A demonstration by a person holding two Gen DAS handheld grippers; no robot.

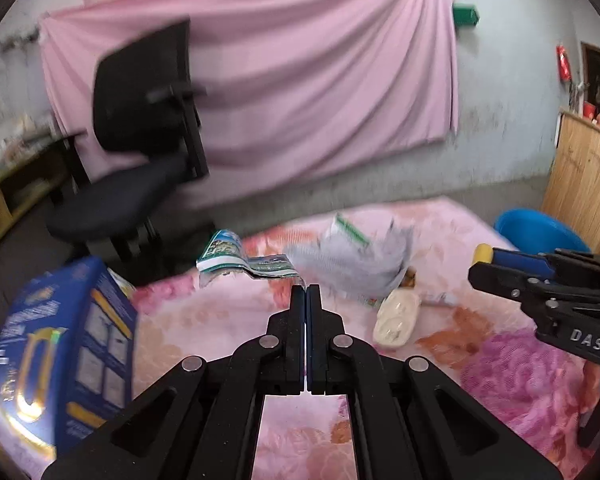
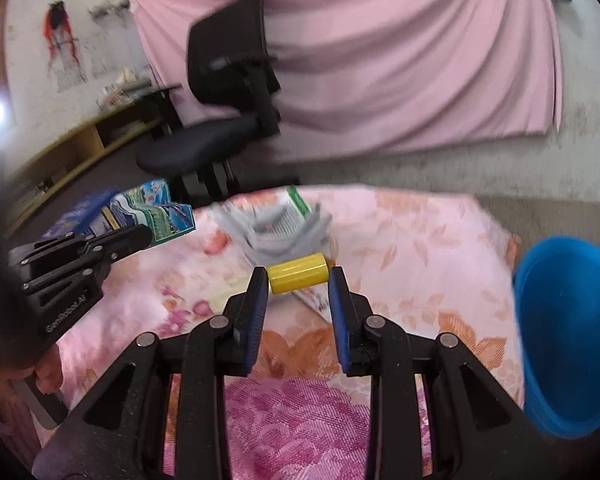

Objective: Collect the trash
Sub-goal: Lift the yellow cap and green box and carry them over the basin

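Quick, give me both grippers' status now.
Left gripper: shut, fingers pressed together, holding nothing.
Right gripper: shut on the yellow cylinder.

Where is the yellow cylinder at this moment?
The yellow cylinder sits between the right gripper fingertips, above the floral cloth, before crumpled grey paper.

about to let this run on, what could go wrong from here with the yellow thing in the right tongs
1. The yellow cylinder sits only at the very tips of the right tongs, so it could slip out before reaching the blue tub.
2. The tub stands off the bed's edge, so a drop short of it may land on the floor.
3. The left tongs are shut and empty near the crumpled paper; they might nudge it.
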